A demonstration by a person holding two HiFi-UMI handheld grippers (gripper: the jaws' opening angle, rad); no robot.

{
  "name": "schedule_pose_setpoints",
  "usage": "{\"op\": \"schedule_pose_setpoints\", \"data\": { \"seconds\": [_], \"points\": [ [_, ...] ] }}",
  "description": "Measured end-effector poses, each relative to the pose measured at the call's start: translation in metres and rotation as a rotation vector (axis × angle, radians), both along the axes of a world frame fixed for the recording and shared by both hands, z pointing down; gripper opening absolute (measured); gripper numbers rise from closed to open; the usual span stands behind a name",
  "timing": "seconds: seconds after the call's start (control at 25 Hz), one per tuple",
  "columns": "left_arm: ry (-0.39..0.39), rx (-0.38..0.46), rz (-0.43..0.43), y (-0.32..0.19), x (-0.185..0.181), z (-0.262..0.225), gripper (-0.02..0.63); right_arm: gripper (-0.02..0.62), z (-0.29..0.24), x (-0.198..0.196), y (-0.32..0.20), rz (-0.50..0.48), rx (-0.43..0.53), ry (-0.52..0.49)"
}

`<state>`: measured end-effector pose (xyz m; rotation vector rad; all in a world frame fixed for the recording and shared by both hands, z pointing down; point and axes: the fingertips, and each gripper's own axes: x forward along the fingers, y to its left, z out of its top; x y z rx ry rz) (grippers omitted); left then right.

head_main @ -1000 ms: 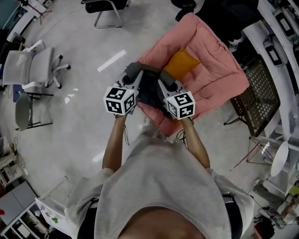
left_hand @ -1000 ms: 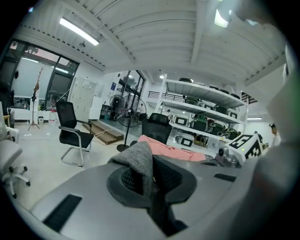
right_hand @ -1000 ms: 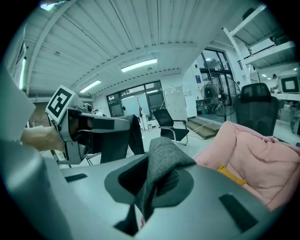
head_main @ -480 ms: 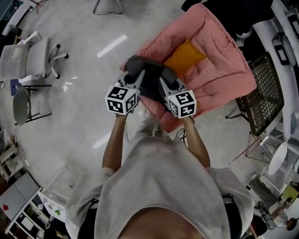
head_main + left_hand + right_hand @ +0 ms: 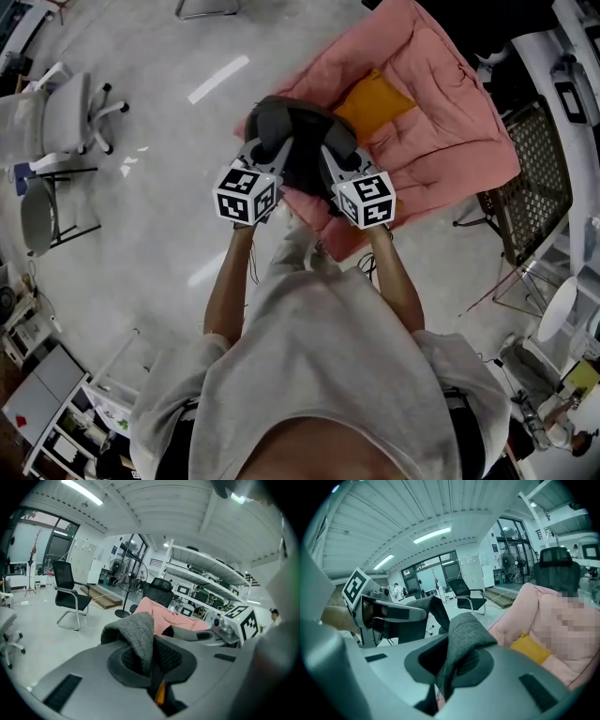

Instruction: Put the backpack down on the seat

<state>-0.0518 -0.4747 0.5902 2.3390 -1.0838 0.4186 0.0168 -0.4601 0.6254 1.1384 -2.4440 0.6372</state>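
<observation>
Hanging between both tools, the dark grey backpack (image 5: 298, 141) has its fabric clamped in the left gripper (image 5: 265, 150) and the right gripper (image 5: 330, 157), over the pink seat's (image 5: 441, 141) near left edge.

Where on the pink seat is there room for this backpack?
Free: bare pad of the pink seat right of the orange cushion. Crowded: its left corner, under the backpack held by the left gripper and right gripper.
</observation>
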Motion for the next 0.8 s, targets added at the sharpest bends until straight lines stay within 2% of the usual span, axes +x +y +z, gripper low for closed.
{"op": "schedule_pose_setpoints", "data": {
  "seconds": [0.8],
  "points": [
    [-0.004,-0.056,0.055,-0.056,0.009,0.051,0.031,0.026,0.052,0.009,-0.052,0.039,-0.052,0.032]
  ]
}}
